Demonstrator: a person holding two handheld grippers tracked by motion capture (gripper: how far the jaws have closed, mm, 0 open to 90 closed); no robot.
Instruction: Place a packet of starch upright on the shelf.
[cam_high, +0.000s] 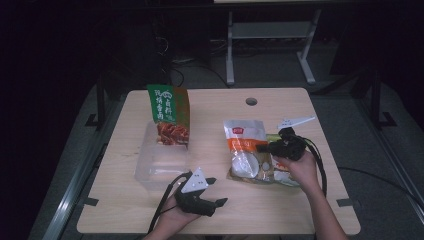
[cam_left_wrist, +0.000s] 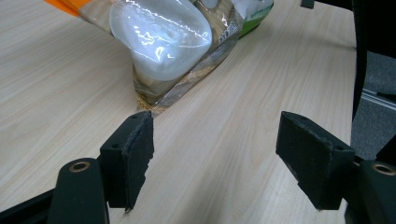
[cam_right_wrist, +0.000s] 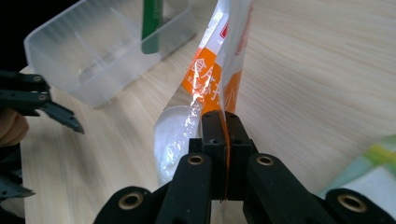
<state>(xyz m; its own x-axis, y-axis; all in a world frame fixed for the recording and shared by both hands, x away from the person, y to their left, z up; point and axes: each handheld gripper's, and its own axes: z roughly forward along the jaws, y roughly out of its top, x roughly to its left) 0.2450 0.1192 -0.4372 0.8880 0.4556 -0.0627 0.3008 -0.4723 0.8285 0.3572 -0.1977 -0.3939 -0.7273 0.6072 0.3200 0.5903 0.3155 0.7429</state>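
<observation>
A white-and-orange snack bag (cam_high: 245, 145) with a clear window lies on the right half of the wooden table (cam_high: 220, 115). My right gripper (cam_high: 264, 147) reaches in from the right and is shut on the bag's orange side. In the right gripper view the jaws (cam_right_wrist: 225, 121) pinch the thin orange film, and the bag (cam_right_wrist: 210, 79) stands edge-on ahead of them. My left gripper (cam_high: 217, 191) rests near the front edge, open, with nothing between its jaws. In the left gripper view it (cam_left_wrist: 215, 140) points at the bag's lower corner (cam_left_wrist: 163, 42), just short of it.
A clear plastic container (cam_high: 160, 167) sits at the left, with a green snack bag (cam_high: 169, 112) standing upright in its far end. A second packet with green print (cam_high: 280, 177) lies under the white bag. A cable hole (cam_high: 251, 101) marks the table's far side.
</observation>
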